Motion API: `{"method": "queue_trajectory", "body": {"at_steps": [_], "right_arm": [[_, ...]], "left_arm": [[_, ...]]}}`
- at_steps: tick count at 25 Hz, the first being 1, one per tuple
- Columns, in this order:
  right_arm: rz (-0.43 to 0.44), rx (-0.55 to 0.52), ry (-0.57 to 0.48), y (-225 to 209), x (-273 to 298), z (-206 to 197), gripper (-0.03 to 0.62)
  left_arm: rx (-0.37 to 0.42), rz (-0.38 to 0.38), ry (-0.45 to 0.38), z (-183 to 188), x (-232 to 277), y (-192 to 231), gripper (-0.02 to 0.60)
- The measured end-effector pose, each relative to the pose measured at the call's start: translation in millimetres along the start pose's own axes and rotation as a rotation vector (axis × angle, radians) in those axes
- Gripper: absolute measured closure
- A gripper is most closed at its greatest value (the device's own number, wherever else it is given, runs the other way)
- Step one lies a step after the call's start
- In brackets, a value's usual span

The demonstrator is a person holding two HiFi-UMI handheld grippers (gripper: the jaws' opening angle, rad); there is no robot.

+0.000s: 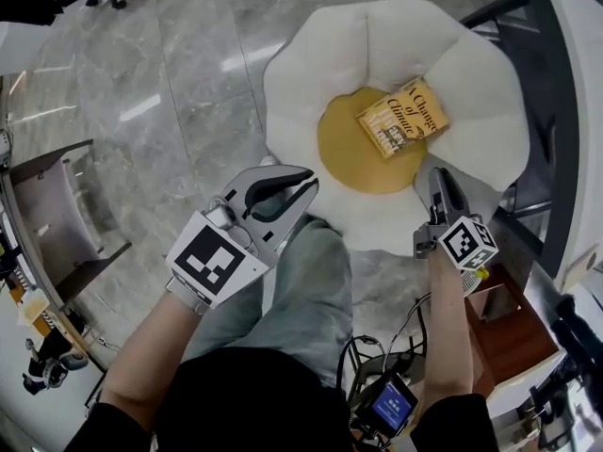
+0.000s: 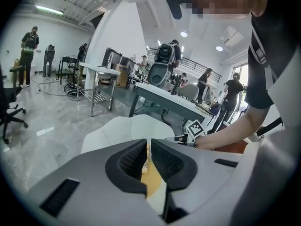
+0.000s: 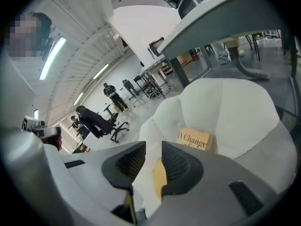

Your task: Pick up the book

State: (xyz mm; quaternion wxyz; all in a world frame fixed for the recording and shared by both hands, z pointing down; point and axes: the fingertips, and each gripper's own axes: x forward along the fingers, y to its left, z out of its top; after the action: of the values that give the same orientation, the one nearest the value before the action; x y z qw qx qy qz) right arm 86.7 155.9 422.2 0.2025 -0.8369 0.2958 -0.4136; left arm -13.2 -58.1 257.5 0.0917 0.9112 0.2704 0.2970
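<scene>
Noting yellow paperback book (image 1: 403,118) flat at right edge of white flower-shaped cushion's (image 1: 377,36) yellow centre, long axis diagonal. Right gripper (image 1: 439,175) nearer, book just ahead; fingers slightly spread, empty. Left gripper (image 1: 309,179) fingers together.

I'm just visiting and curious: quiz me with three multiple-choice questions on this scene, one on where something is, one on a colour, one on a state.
1. Where does the yellow paperback book lie?
A) on a desk
B) on the white flower-shaped cushion
C) in a gripper

2. What colour is the cushion's round centre?
A) red
B) blue
C) yellow

3. How does the right gripper stand?
A) slightly open, empty
B) clamped on the book
C) clamped on a cup

Answers: B, the book rests on the cushion, across the edge of its centre; C, the centre shows yellow in the head view; A, a gap shows between its jaws, with the book lying beyond them.
</scene>
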Motion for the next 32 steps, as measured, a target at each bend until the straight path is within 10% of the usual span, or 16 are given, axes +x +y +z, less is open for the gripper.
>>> {"method": "queue_trajectory", "body": {"at_steps": [32], "right_arm": [[-0.091,0.229,0.121,-191.8,185.2,-115.2,0.279]], "left_arm": [[-0.118,-0.048,0.104,-164.8,93.6,68.8,0.466]]}}
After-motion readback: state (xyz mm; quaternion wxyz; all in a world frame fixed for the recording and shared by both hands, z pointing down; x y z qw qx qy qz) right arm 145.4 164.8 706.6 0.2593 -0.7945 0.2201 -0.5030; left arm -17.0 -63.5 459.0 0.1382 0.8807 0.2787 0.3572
